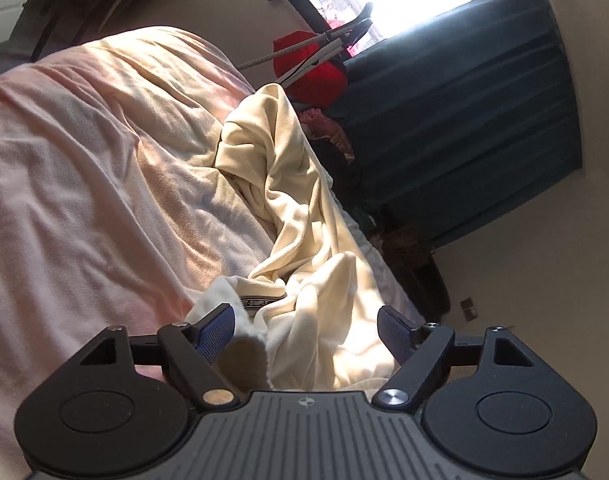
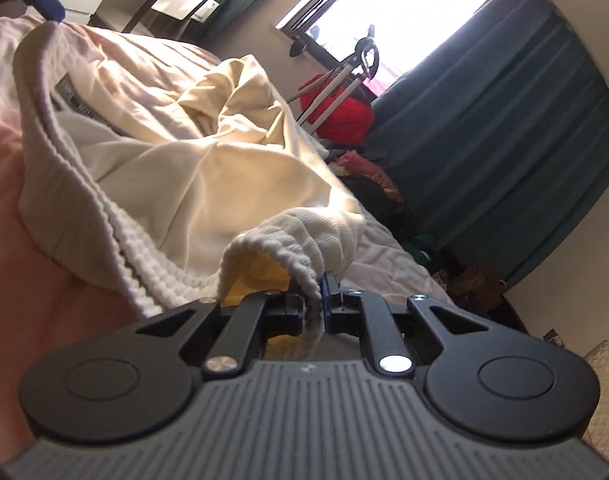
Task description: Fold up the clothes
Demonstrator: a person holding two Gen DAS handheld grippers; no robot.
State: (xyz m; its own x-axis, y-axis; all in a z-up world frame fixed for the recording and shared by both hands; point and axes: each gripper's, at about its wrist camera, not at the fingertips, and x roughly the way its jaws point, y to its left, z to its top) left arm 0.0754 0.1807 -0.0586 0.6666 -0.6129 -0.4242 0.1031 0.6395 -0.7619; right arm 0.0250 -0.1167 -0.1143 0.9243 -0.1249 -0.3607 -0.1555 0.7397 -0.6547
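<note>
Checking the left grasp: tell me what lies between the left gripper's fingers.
Left wrist view: the cream sweatshirt lies between the open left gripper fingers, unpinched.

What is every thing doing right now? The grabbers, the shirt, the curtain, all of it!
left gripper: open, cloth between its fingers, not pinched
right gripper: shut on the sweatshirt's ribbed edge
cream sweatshirt: crumpled, unfolded, lying on the bed
pink blanket: spread over the bed, wrinkled
teal curtain: pulled aside, window uncovered
red bag: on the floor by the window
</note>
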